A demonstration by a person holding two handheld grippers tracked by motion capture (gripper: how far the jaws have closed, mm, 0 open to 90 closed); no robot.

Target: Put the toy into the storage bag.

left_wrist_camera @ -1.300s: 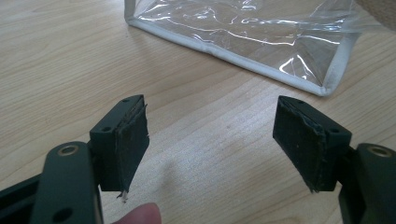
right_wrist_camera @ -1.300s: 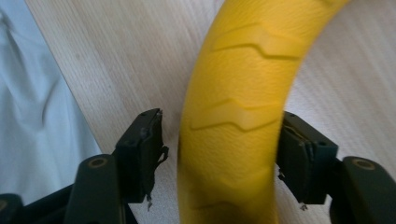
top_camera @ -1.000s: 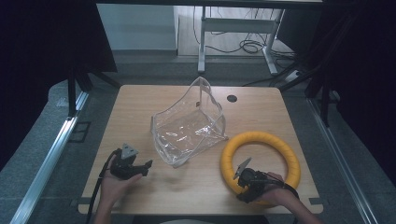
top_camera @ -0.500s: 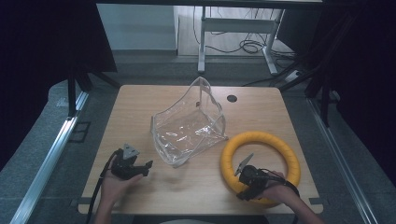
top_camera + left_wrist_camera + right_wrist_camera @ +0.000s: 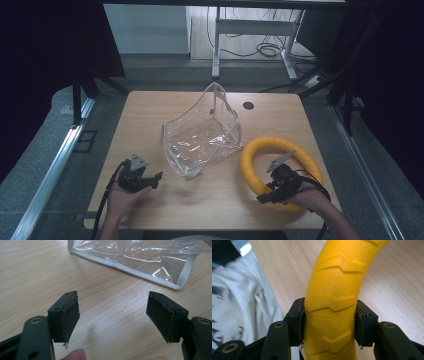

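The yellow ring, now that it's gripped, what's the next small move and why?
Probably lift the yellow ring a little off the table. The right gripper has just closed across its near side, both fingers pressing the tube, while the clear bag lies apart from it.

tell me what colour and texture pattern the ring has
Yellow ring, pebbled surface with raised chevron ridges; clearest in the right gripper view.
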